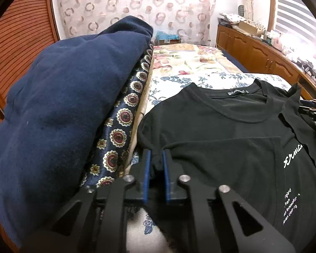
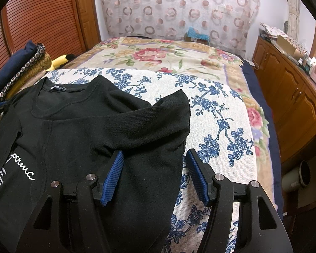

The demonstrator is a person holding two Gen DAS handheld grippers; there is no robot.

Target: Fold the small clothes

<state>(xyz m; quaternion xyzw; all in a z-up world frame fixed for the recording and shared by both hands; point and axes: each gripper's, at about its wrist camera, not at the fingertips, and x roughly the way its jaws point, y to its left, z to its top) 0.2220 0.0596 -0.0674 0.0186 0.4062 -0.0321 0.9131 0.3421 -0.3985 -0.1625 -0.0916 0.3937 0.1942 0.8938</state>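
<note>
A stack of folded cloths (image 1: 59, 97) crowds the black T-shirt (image 1: 221, 130) on the bed (image 2: 200, 88). Left gripper (image 1: 156, 164) jaws pinch its edge; right gripper (image 2: 153, 168) jaws stand apart astride the other side.

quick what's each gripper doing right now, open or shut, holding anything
left gripper: shut, pinching the edge of the black t-shirt.
right gripper: open, straddling the shirt's other edge, pads not pressing.

so the left gripper (image 1: 157, 161) is angled downward with its blue pads pinched nearly together on a fold of the black t-shirt (image 1: 231, 139). the right gripper (image 2: 154, 164) tilts down the same way, jaws spread wide, straddling the shirt's side edge without squeezing it.
</note>
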